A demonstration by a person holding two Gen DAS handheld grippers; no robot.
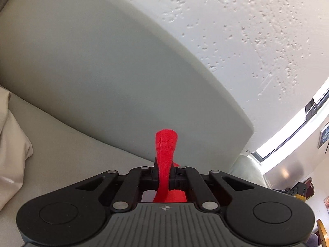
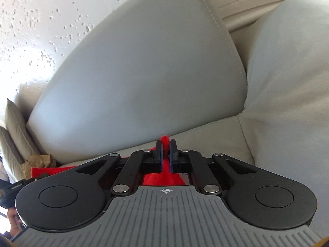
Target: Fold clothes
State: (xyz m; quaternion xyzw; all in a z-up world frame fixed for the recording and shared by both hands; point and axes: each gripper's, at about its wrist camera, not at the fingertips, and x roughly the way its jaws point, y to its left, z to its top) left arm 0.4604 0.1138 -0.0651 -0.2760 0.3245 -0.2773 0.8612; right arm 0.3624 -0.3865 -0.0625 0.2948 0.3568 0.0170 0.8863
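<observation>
**Both grippers pinch red cloth over a pale sofa**

In the left wrist view, a cream pillow lies at the far left on the sofa seat, which is beige and smooth. Behind the seat stands a large grey-green back cushion. Above and to the right of it is a white wall with a rough, dotted texture. At the far right edge a bright window shows, and below it some room clutter that is too small to tell. The left gripper is pressed together on the red garment; a bunched end of the cloth stands up between the fingers, above the seat.

In the right wrist view, the same dotted wall fills the upper left. A crumpled brown paper sits at the left, low beside the cushions. A grey back cushion fills the middle and a second cushion stands at the right. The right gripper pinches the red garment, and more red cloth shows at the lower left.
</observation>
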